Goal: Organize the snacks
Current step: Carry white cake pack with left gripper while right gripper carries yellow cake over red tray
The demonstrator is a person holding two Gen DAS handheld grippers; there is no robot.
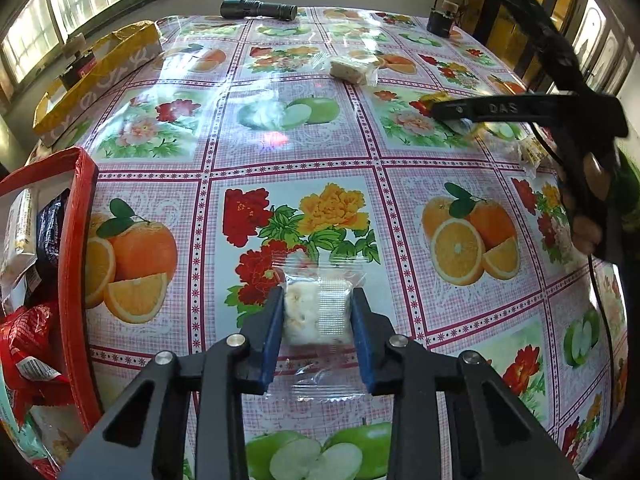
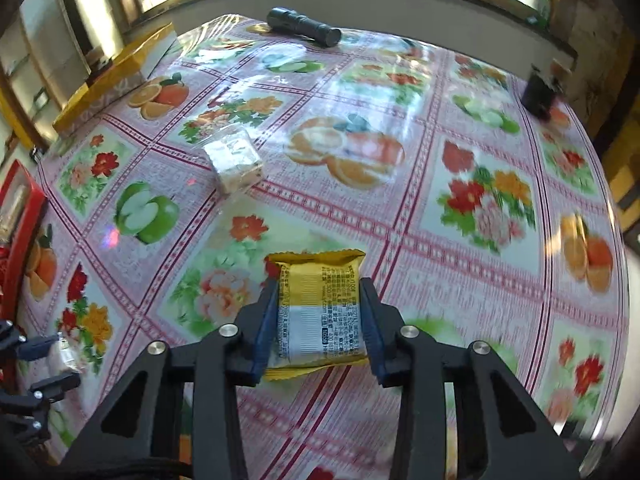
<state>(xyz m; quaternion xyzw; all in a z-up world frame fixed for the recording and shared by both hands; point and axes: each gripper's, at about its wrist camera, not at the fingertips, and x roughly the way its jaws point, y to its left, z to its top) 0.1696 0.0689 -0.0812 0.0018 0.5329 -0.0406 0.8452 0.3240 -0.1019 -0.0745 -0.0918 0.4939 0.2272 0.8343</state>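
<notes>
snacks sit in both claws. left claw pinches a clear snack, its long side running away from the camera. right claw pinches a yellow snack, long side the same way. flowery table, torch by windows.

Open tablecloth ahead; red box blocks the left, flashlight lies far

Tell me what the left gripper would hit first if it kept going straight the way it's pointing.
Probably the tablecloth just beyond the clear-wrapped snack already clamped in the left gripper. It points steeply down, so nothing else seems to lie between, though depth is hard to judge.
</notes>
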